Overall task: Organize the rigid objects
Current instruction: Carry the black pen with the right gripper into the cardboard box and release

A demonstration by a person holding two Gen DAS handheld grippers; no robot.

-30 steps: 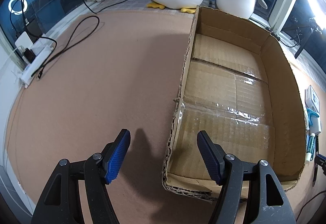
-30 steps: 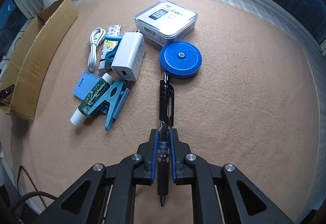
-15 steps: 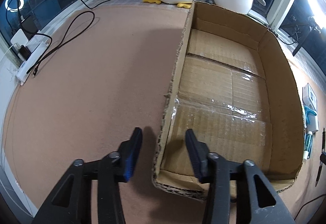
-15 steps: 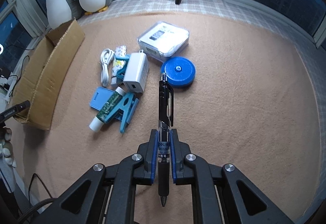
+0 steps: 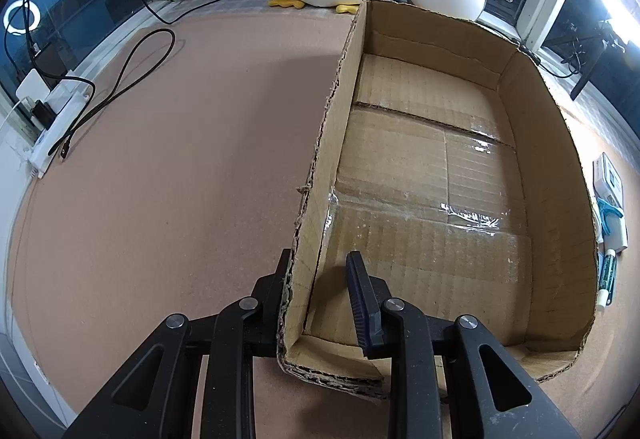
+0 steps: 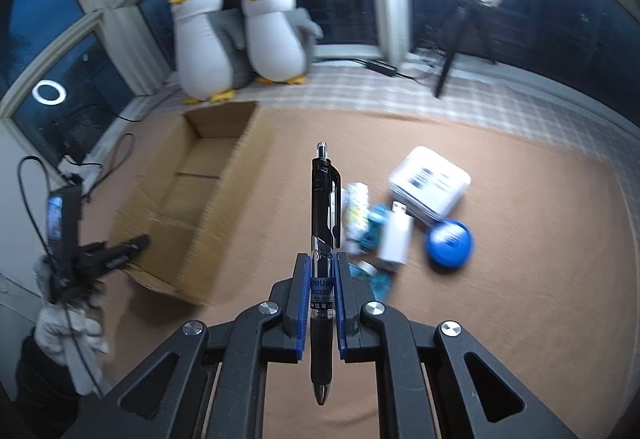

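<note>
An open cardboard box (image 5: 440, 179) lies on the brown carpet with nothing in it. My left gripper (image 5: 318, 257) straddles its left wall near the front corner, one finger outside and one inside, shut on the wall. The right wrist view shows the same box (image 6: 192, 199) at left, with the left gripper (image 6: 134, 245) at its near corner in a gloved hand. My right gripper (image 6: 322, 259) is shut on a black pen (image 6: 324, 207), held off the carpet with its clicker end pointing forward.
A white charger (image 6: 394, 239), blue round tape measure (image 6: 449, 242), clear-cased white box (image 6: 430, 183) and blue clips (image 6: 376, 223) lie right of the box. Two plush penguins (image 6: 240, 35) sit behind it. A power strip with cables (image 5: 52, 127) lies far left. A tripod (image 6: 456, 51) stands at the window.
The left jaws have closed from wide apart onto the box's left wall. The right gripper has risen with the pen and tipped up, so the box and penguins came into view.
</note>
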